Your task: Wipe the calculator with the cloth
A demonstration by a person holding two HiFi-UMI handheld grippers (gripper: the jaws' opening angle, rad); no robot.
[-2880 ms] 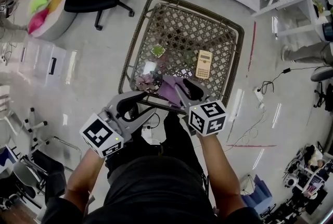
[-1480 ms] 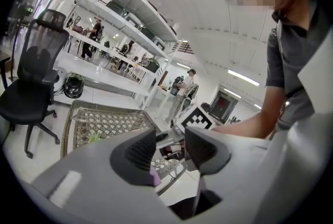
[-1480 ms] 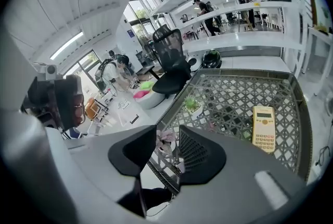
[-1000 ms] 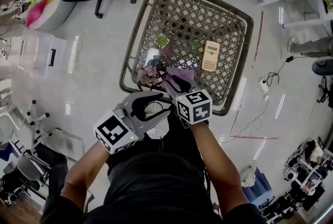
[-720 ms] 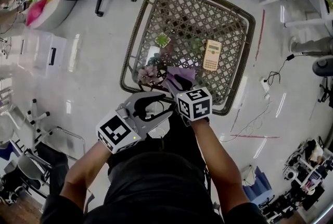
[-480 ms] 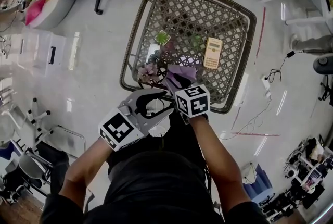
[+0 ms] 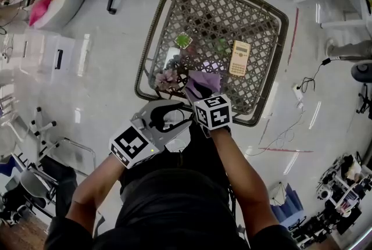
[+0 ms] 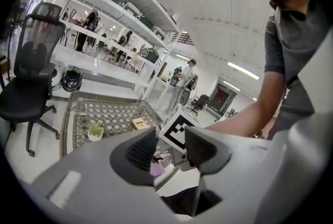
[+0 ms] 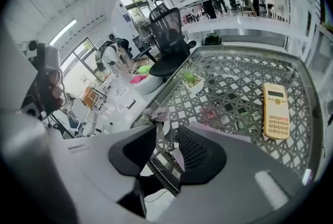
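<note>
Purple fabric cloth: right gripper had lowered close over it, jaws apart, nothing pinched. Beige rectangular calculator lay beyond its tips, unwiped; left gripper gaped empty.

Left hand-held gripper and right, jaws apart

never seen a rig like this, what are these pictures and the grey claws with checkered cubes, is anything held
A person holds a two-jaw gripper in each hand; the cubes are part of them. The head view looks down from the person's head. The other two cameras ride on the grippers, looking along their jaws. The lattice table carries a beige calculator, a purple cloth and a small potted plant. The right gripper hangs over the cloth at the near edge, jaws apart, gripping nothing. The left gripper is open and empty too.
</note>
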